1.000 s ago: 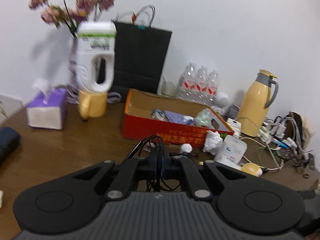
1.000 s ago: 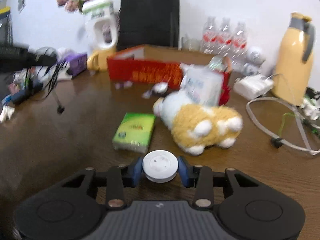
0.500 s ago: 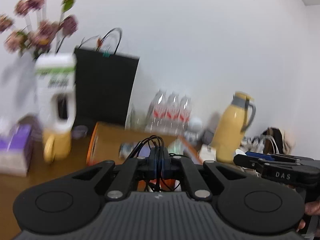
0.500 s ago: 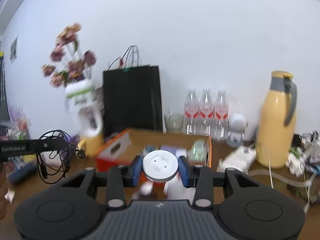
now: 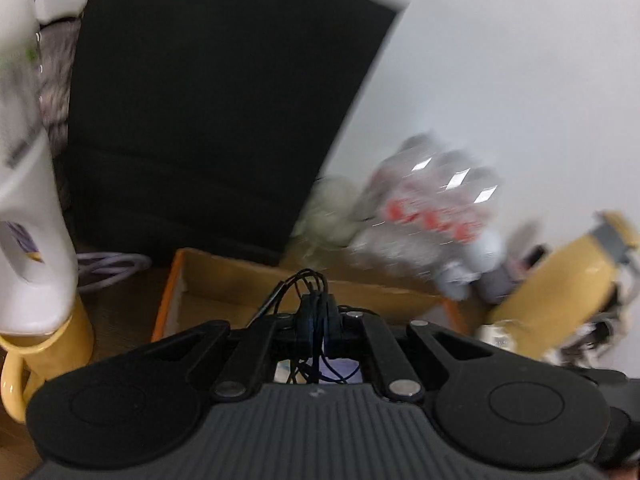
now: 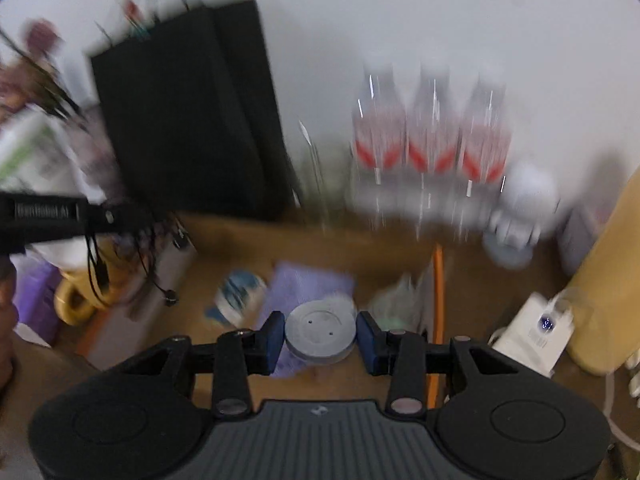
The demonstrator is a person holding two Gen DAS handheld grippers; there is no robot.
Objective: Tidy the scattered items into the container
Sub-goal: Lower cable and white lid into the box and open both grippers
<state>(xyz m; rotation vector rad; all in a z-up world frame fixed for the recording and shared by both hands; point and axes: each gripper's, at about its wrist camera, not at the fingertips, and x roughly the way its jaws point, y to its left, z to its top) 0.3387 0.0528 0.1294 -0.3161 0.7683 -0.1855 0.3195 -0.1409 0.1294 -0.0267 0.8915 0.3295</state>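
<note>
Hovering over the open orange cardboard box, the right gripper clamps a round white plastic disc; the left gripper pinches tangled thin black earphone cords above it.

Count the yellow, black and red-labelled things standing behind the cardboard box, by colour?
Red-labelled water bottles: 3
Black paper bag: 1
Yellow flask: 1
Yellow mug: 1
Total: 6
</note>
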